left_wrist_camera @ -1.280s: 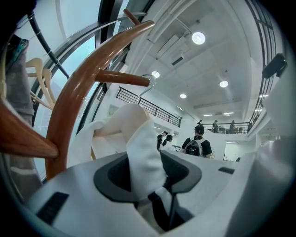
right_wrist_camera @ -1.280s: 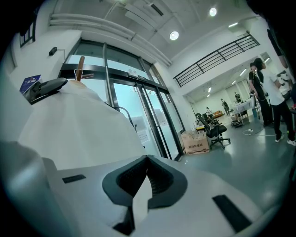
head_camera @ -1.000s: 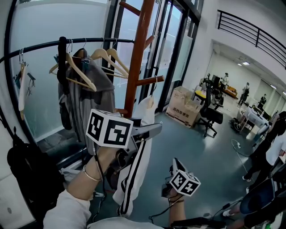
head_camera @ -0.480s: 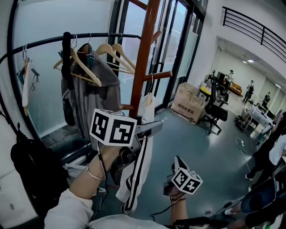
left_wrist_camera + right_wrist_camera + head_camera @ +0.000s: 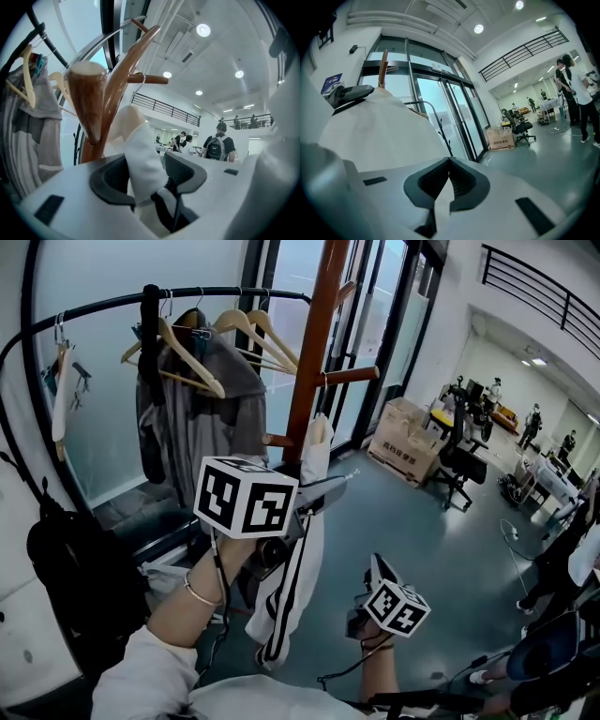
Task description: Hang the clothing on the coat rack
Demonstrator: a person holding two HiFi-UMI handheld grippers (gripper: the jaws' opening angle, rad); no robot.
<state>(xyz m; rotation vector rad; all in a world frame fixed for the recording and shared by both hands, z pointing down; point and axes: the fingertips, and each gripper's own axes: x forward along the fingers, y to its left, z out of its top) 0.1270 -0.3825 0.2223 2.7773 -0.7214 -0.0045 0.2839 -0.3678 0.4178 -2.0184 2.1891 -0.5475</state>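
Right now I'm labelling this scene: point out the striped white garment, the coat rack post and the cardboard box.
striped white garment (image 5: 281, 610), head view, lower hanging part
coat rack post (image 5: 314, 343), head view, mid trunk
cardboard box (image 5: 408, 442), head view, front face

A cardboard box (image 5: 410, 440) stands near a black office chair (image 5: 459, 468); a black backpack (image 5: 80, 573) is at far left.

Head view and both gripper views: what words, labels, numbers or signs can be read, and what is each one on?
No text here is clear enough to quote.
Cardboard box: dark print on its side, too blurred to read.
Blue sign on the wall: white print, too small to read.
Marker cubes: black-and-white square patterns only, no letters or numbers.
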